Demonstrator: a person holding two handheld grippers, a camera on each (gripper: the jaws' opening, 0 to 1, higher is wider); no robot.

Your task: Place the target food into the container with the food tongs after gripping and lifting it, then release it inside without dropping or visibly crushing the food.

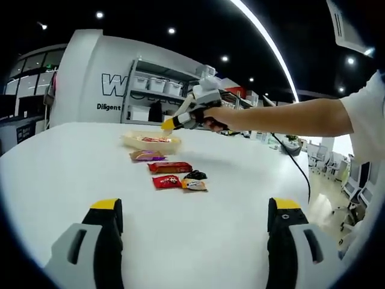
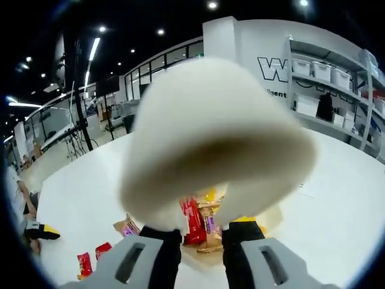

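The right gripper [image 1: 170,124] clamps cream plastic food tongs [image 2: 210,138] just over the shallow cream tray [image 1: 133,141] – a red snack packet [image 1: 156,139] lies inside. The left gripper [image 1: 195,212] hangs with jaws wide apart above bare white table [image 1: 66,174], well short of the row of snack packets [image 1: 170,167] near the tray's edge.

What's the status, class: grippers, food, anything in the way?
Left gripper open, idle over table. Right gripper shut on tongs above container. Snack packets beside it.

A wide white surface [image 1: 72,174] is seen under a dark ceiling set with spot lights [image 1: 172,30] and a light strip [image 1: 264,36]. Metal shelving [image 1: 159,87] with white bins is backed by a lettered white wall [image 2: 252,48].
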